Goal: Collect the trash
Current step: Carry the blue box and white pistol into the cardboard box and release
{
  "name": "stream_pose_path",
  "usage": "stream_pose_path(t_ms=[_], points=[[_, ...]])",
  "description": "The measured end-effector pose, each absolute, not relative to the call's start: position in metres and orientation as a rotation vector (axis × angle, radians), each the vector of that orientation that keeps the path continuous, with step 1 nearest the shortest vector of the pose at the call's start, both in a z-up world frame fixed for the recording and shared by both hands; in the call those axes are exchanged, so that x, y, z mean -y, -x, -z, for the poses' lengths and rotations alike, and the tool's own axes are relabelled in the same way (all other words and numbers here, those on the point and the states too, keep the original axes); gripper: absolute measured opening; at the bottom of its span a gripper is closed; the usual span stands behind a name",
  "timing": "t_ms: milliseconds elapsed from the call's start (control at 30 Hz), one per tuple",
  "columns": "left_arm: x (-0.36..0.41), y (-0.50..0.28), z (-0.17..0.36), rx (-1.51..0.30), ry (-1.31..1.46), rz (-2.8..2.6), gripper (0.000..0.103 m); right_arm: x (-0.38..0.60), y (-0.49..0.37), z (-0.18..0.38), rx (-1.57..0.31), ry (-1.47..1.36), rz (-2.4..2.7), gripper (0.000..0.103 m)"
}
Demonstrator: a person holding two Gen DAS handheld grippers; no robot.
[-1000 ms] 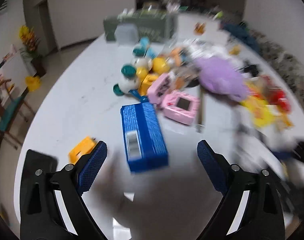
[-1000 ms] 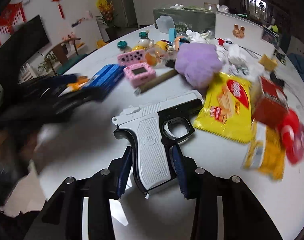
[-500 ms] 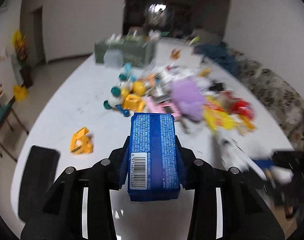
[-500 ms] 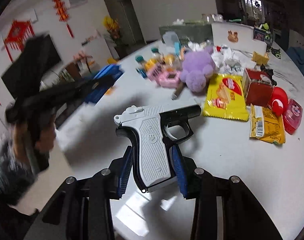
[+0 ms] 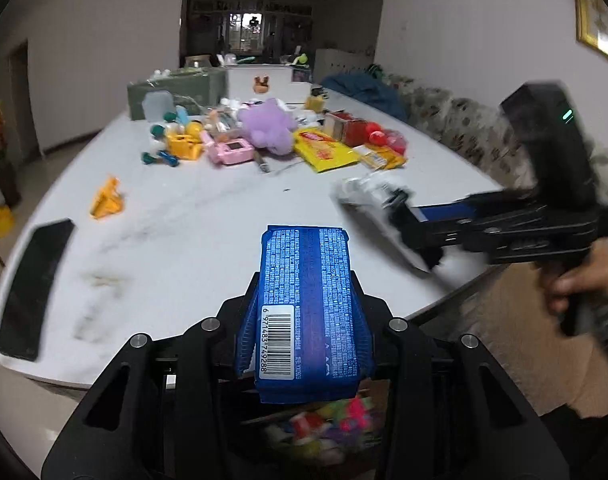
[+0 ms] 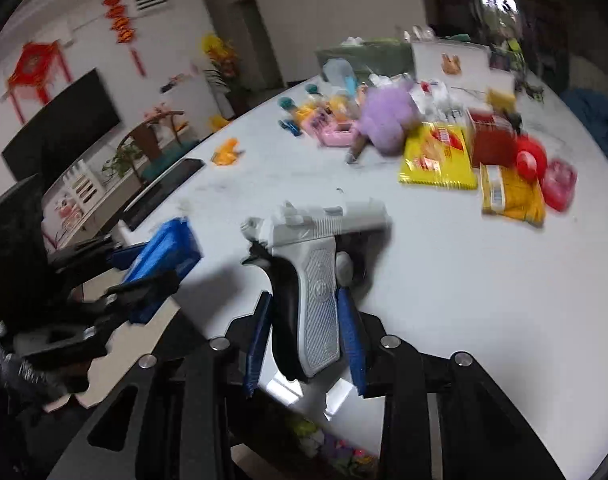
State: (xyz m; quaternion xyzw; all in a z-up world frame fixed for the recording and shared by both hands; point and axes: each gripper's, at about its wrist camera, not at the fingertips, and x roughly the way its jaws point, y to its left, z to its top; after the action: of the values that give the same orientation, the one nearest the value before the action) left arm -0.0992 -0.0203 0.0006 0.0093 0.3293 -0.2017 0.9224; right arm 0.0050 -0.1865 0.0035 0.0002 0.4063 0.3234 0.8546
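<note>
My left gripper [image 5: 304, 308] is shut on a blue packet with a barcode [image 5: 308, 280] and holds it above the near edge of the white table [image 5: 191, 232]. From the right wrist view, that packet [image 6: 167, 248] and the left gripper [image 6: 143, 280] appear blurred at the left. My right gripper [image 6: 304, 320] grips a white and black toy pistol [image 6: 324, 280] by its handle, raised off the table, and its jaws are closing tighter. In the left wrist view, the right gripper [image 5: 424, 236] comes in from the right, held by a person's hand [image 5: 584, 280]. Below the table edge sits a container of colourful items [image 5: 324, 428].
A black phone [image 5: 31, 288] lies at the table's left edge and an orange toy [image 5: 107, 200] beyond it. Further back are a yellow snack bag [image 5: 324, 152], a purple plush [image 5: 267, 124], a pink toy [image 5: 231, 150], a red box [image 5: 348, 126] and a green box [image 5: 175, 88]. A sofa [image 5: 456, 120] runs along the right.
My left gripper closed on the blue packet, lifted it and drew it back over the table's near edge. The right gripper raised the toy pistol off the table and pulled it back.
</note>
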Motion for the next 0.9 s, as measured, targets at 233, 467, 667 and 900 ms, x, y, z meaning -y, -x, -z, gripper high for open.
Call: stream_pose_path(t_ms=[233, 467, 667, 900], points=[[0.011, 0.094, -0.013, -0.623, -0.003, 0.396, 0.039, 0.17, -0.03, -0.005, -0.876, 0.161, -0.554, 0.037], [0.004, 0.088, -0.009, -0.639, 0.016, 0.395, 0.039, 0.148, -0.064, 0.016, -1.01, 0.218, -0.486, 0.064], [-0.002, 0.086, -0.008, -0.637, 0.041, 0.409, 0.039, 0.134, -0.068, 0.012, -0.974, 0.249, -0.526, 0.042], [-0.009, 0.081, -0.011, -0.638, 0.065, 0.391, 0.04, 0.174, -0.051, -0.01, -0.923, -0.056, -0.63, 0.04]])
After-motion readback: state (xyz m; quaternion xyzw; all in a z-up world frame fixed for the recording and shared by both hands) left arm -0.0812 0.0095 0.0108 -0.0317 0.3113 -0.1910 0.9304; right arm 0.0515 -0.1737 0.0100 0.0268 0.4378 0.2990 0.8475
